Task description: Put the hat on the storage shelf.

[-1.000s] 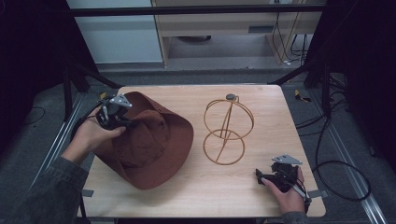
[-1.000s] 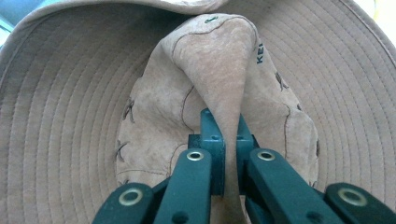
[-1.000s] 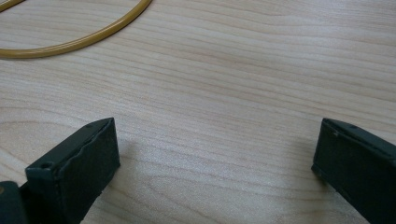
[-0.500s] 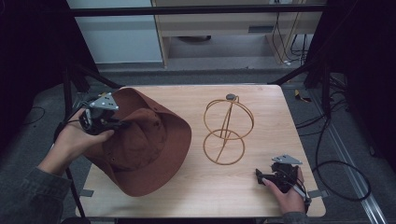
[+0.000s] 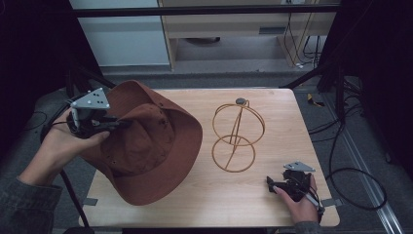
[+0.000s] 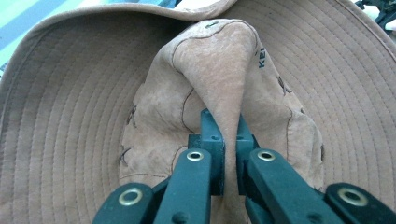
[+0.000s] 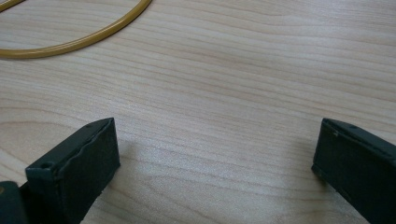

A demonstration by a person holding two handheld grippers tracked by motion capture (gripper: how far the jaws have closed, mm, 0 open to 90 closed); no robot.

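A brown wide-brimmed hat point(image 5: 146, 146) hangs tilted over the left side of the wooden table point(image 5: 272, 204), its brim partly lifted. My left gripper point(image 5: 114, 124) is shut on a fold of the hat's crown point(image 6: 224, 79), seen close in the left gripper view with the jaws pinching the suede. A gold wire hat stand point(image 5: 237, 136) stands upright at the table's middle. My right gripper point(image 5: 269, 184) rests low on the table near the front right corner, jaws wide open with bare wood between them. The stand's base ring point(image 7: 74, 39) shows at the top left of the right gripper view.
The table's left edge lies under the hat. A black frame post point(image 5: 73, 195) rises by the front left corner. Cables point(image 5: 350, 161) trail on the floor to the right. A cabinet point(image 5: 234, 29) stands behind the table.
My left gripper has lifted the hat by its crown and pulled it left and up, tipping the brim. The right gripper has stayed put.
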